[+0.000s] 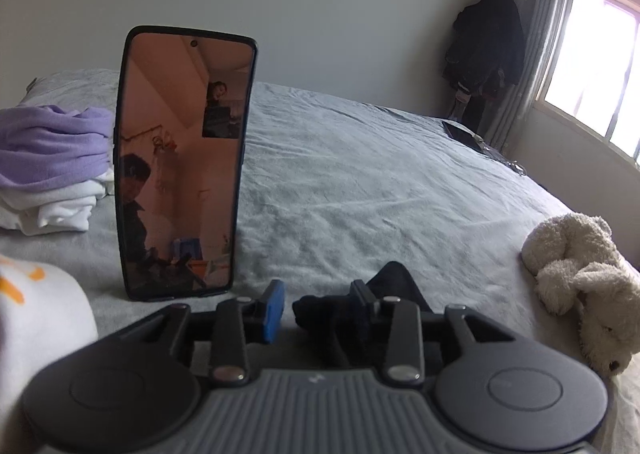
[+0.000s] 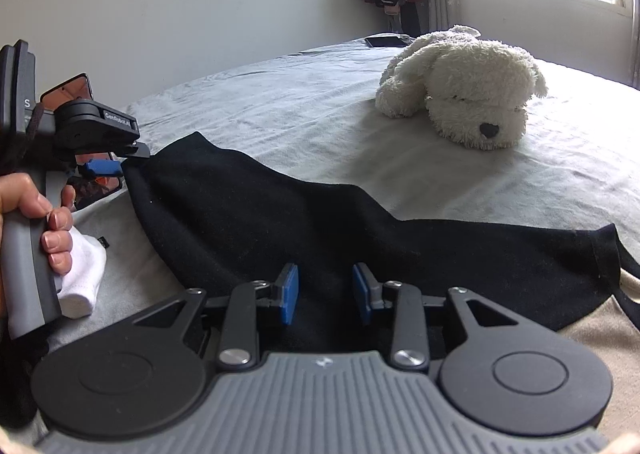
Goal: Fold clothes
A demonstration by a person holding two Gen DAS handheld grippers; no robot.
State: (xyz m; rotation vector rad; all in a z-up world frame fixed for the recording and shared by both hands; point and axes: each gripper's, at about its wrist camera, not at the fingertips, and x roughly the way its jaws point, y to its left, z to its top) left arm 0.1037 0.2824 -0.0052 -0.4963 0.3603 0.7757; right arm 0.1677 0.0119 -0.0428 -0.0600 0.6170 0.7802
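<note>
A black garment (image 2: pixel 320 221) lies spread across the grey bed sheet (image 2: pixel 280 93). In the right wrist view my right gripper (image 2: pixel 326 294) hovers just over its near edge, blue pads apart, nothing pinched. A hand holds my left gripper (image 2: pixel 124 159) at the garment's far left corner. In the left wrist view the left gripper (image 1: pixel 318 306) is open. A bunch of the black garment (image 1: pixel 396 286) drapes over its right finger, and a gap shows between the cloth and the left blue pad (image 1: pixel 274 310).
A phone (image 1: pixel 184 161) stands upright on the bed ahead of the left gripper. Folded purple and white clothes (image 1: pixel 52 157) are stacked behind it. A white plush dog (image 2: pixel 460 89) lies beyond the garment. White cloth (image 2: pixel 84 274) sits under the left hand.
</note>
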